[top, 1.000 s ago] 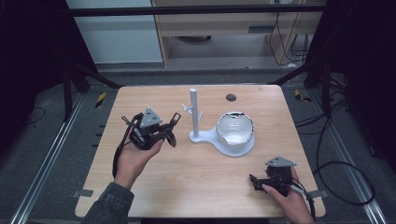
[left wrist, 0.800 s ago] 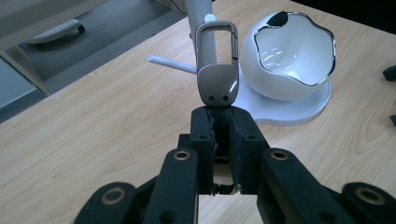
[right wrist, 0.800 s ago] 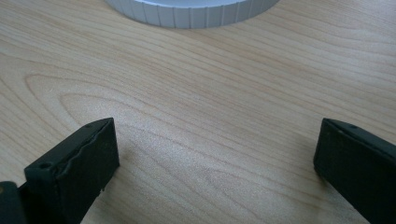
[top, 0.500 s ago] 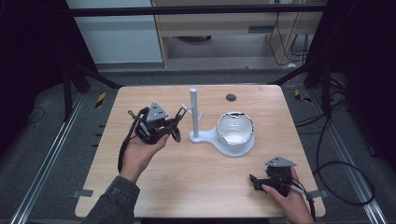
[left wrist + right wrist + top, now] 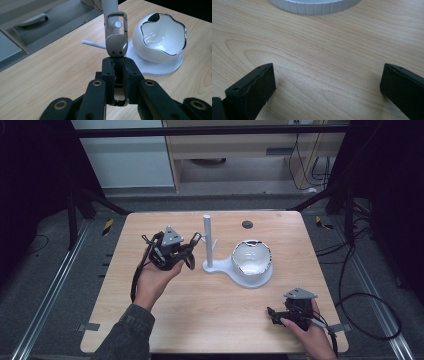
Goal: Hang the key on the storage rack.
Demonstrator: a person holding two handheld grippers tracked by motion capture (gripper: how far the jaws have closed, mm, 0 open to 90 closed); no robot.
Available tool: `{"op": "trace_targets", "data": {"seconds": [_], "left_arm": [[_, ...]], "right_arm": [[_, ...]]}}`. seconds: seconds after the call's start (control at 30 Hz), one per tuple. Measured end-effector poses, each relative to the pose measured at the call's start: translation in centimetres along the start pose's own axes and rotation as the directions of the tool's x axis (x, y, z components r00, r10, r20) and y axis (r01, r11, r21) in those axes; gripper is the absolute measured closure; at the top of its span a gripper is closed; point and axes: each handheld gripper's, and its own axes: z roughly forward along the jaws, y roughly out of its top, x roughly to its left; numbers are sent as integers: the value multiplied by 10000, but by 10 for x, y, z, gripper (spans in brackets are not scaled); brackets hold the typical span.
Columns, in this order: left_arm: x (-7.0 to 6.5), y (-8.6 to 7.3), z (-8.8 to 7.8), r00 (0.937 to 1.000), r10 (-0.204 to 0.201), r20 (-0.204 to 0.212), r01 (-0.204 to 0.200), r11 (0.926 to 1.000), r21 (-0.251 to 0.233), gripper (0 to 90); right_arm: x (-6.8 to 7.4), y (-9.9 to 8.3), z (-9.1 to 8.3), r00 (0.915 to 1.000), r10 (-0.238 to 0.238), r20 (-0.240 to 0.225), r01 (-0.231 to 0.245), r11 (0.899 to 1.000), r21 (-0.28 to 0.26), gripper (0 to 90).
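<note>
Two black fingers of the left gripper point(image 5: 117, 72) are clamped on the lower end of a metal clip point(image 5: 116, 40), which stands up straight out of their tips. Its open loop sits just ahead of the fingertips, framing a small white peg point(image 5: 117, 24) on the white post point(image 5: 208, 240) of the stand; whether loop and peg touch I cannot tell. Beyond the fingers and to their right, a white bowl point(image 5: 162, 40) with a wavy silver rim rests on the stand's round base point(image 5: 172, 68). From above, the left gripper point(image 5: 192, 251) hangs just beside the post. The right gripper point(image 5: 327, 82) has its fingers spread wide over bare wooden counter point(image 5: 324, 50), nothing between them, with the ribbed edge of the base beyond their tips
</note>
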Motion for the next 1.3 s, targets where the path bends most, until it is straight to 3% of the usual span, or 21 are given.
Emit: {"op": "trace_targets", "data": {"seconds": [0.6,1.07,1.3], "left_arm": [[-5,-1,33,9995,-307,47,307,9995,38,804],[-5,-8,39,9996,-283,-95,282,9995,-123,804],[-4,-8,42,9989,-457,-74,456,9988,-164,804]], "right_arm": [[0,0,0,10000,-9,5,9,10000,-12,5],[0,0,0,10000,15,12,-15,10000,-3,5],[0,0,0,10000,20,7,-20,10000,5,5]]}}
